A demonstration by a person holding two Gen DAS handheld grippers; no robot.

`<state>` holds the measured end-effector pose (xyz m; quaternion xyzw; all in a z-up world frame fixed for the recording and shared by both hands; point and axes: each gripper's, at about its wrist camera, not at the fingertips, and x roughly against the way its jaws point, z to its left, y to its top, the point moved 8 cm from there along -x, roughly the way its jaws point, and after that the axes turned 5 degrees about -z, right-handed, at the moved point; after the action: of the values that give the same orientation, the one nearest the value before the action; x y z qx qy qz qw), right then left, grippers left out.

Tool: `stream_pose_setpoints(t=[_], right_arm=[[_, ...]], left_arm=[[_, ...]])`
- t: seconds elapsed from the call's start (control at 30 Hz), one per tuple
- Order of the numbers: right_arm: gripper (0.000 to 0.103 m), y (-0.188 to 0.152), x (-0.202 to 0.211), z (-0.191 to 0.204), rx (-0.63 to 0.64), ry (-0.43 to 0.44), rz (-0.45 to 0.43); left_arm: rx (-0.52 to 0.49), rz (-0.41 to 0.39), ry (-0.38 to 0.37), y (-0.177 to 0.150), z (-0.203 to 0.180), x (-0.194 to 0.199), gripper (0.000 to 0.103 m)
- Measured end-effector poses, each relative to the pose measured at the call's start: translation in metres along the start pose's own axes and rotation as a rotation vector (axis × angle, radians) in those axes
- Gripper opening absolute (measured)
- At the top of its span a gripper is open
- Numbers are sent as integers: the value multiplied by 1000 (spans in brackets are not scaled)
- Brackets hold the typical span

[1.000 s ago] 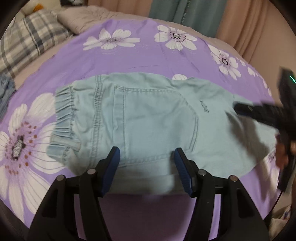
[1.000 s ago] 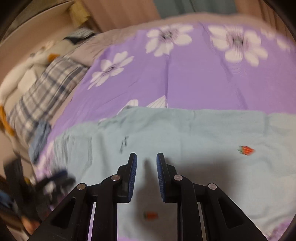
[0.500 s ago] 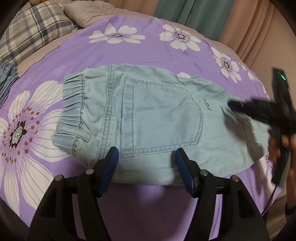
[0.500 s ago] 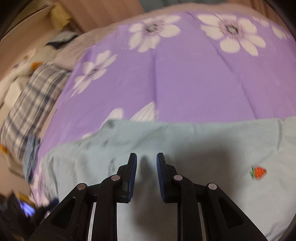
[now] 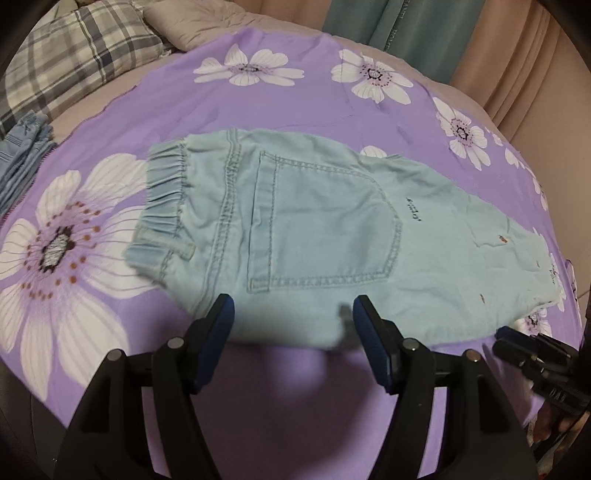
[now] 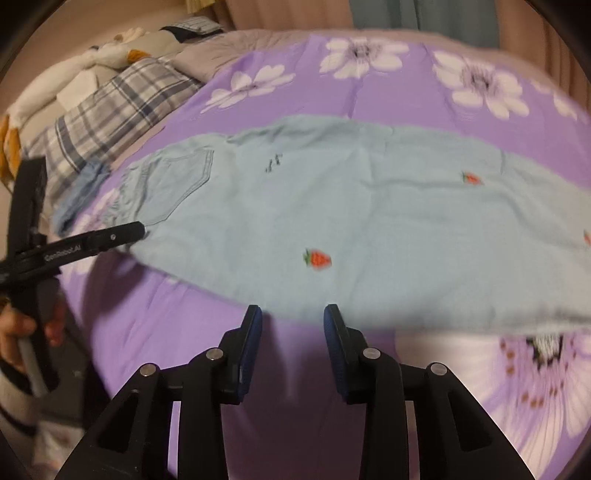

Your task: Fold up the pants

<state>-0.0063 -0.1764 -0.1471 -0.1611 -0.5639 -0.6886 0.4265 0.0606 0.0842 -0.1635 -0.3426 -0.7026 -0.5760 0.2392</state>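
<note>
Light blue denim pants [image 5: 314, 229] lie flat on the purple flowered bedspread [image 5: 258, 110], elastic waistband to the left, back pocket up, legs running right. They also show in the right wrist view [image 6: 351, 221], with small strawberry patches. My left gripper [image 5: 293, 325] is open and empty, its fingers at the near edge of the pants below the pocket. My right gripper [image 6: 293, 325] is open and empty at the near edge of the leg part. Each gripper shows at the edge of the other's view.
A plaid pillow [image 5: 74, 51] and a beige cushion lie at the head of the bed. Folded blue denim [image 5: 22, 147] sits at the far left. Curtains [image 5: 406, 26] hang behind the bed. Soft toys lie beyond the pillow in the right wrist view [image 6: 110, 55].
My right gripper has pulled back off the pants to their near edge and opened wider. My left gripper has drawn back slightly, so more of the pants shows.
</note>
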Motion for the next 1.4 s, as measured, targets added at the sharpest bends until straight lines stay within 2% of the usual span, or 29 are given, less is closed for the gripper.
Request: stream_pose_setpoints(t=[0.1, 0.2, 0.3, 0.43, 0.53, 0.73, 0.8, 1.03, 1.07, 1.13, 1.2, 1.27, 1.4], right_arm=[[37, 1, 17, -25, -112, 11, -24], [40, 2, 41, -62, -266, 20, -94], [42, -1, 64, -110, -424, -11, -168], [42, -27, 89, -193, -720, -56, -233], [42, -49, 109, -236, -860, -103, -304], [42, -55, 129, -298, -1077, -103, -470], [42, -50, 128, -308, -1106, -101, -492], [39, -24, 117, -340, -1146, -130, -533], [34, -20, 117, -343, -1130, -155, -526], [10, -19, 118, -347, -1082, -212, -505], [8, -17, 115, -347, -1039, -241, -476], [7, -2, 120, -332, -895, -321, -464], [7, 46, 131, -269, -558, -384, -492]], left_arm=[[9, 1, -4, -3, -1, 14, 73], [30, 12, -9, -4, -5, 20, 74], [20, 7, -29, 0, -17, 23, 74], [-1, 9, -73, 8, -41, 20, 74], [-33, 33, -87, 10, -61, 9, 74], [-77, 74, -108, 10, -89, -7, 74], [-93, 82, -109, 11, -97, -11, 74], [-126, 120, -107, 11, -118, -29, 74], [-124, 125, -115, 11, -122, -31, 74], [-113, 136, -131, 11, -127, -36, 74], [-93, 145, -152, 11, -131, -39, 74], [-49, 160, -198, 12, -137, -42, 73], [72, 187, -310, 21, -150, -44, 74]])
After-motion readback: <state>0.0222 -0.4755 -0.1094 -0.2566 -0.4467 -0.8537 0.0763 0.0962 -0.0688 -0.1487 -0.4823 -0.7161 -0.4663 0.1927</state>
